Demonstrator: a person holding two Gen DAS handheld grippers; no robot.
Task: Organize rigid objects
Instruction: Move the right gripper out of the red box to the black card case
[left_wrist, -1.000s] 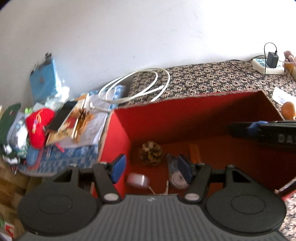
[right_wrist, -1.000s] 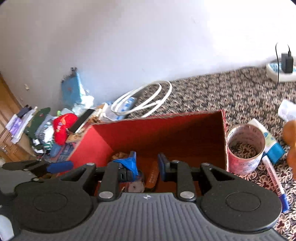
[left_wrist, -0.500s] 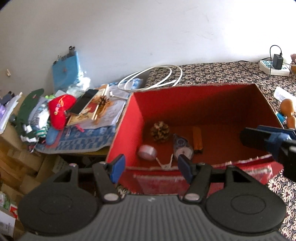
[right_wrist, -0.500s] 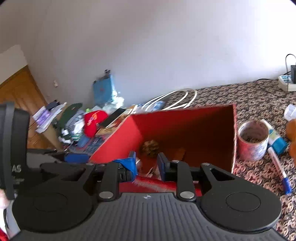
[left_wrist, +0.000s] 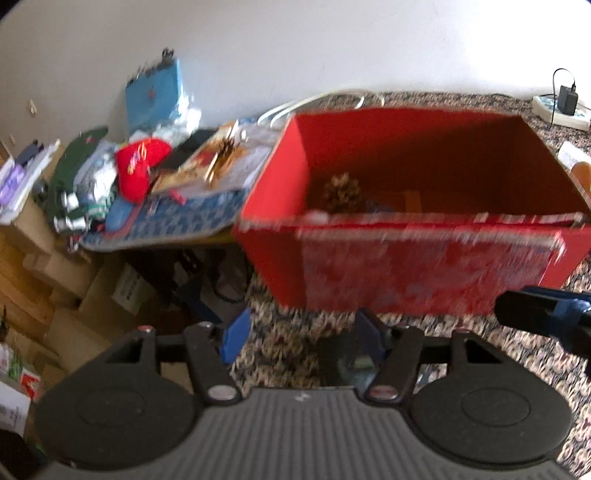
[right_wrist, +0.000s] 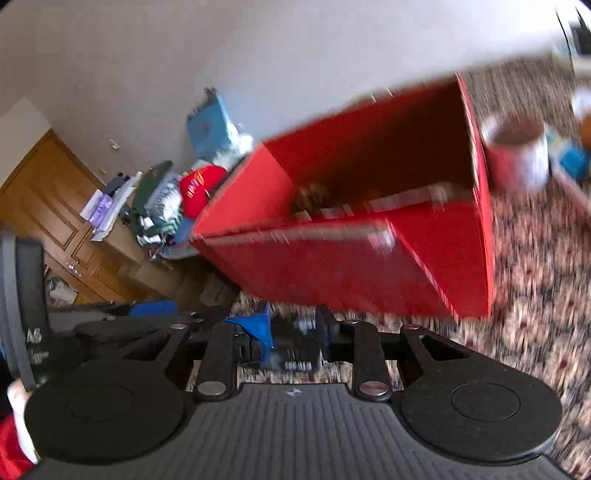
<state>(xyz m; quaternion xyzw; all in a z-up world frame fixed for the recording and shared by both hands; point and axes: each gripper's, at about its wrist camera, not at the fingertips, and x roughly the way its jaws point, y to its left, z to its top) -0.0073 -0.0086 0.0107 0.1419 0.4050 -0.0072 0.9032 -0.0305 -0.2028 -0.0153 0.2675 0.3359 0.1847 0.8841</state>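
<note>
A red open box (left_wrist: 417, 269) stands on the patterned cloth; a pine cone (left_wrist: 341, 192) and an orange stick (left_wrist: 412, 201) lie inside. It also shows in the right wrist view (right_wrist: 354, 266), blurred. My left gripper (left_wrist: 301, 334) is open and empty, low in front of the box's near wall. My right gripper (right_wrist: 293, 334) is open and empty, also in front of the box; its tip shows in the left wrist view (left_wrist: 543, 317). A small dark object (left_wrist: 347, 360) lies on the cloth near the left gripper's right finger.
A roll of tape (right_wrist: 517, 155) and blue items stand right of the box. A cluttered pile with a red pouch (left_wrist: 138, 166) and a blue bag (left_wrist: 155, 94) lies to the left. A power strip (left_wrist: 559, 110) sits far right. Cardboard boxes (left_wrist: 74, 280) stand below left.
Both grippers have pulled back and down out of the box, from above its inside to in front of its near wall. The right wrist view has tilted. Both stay open.
</note>
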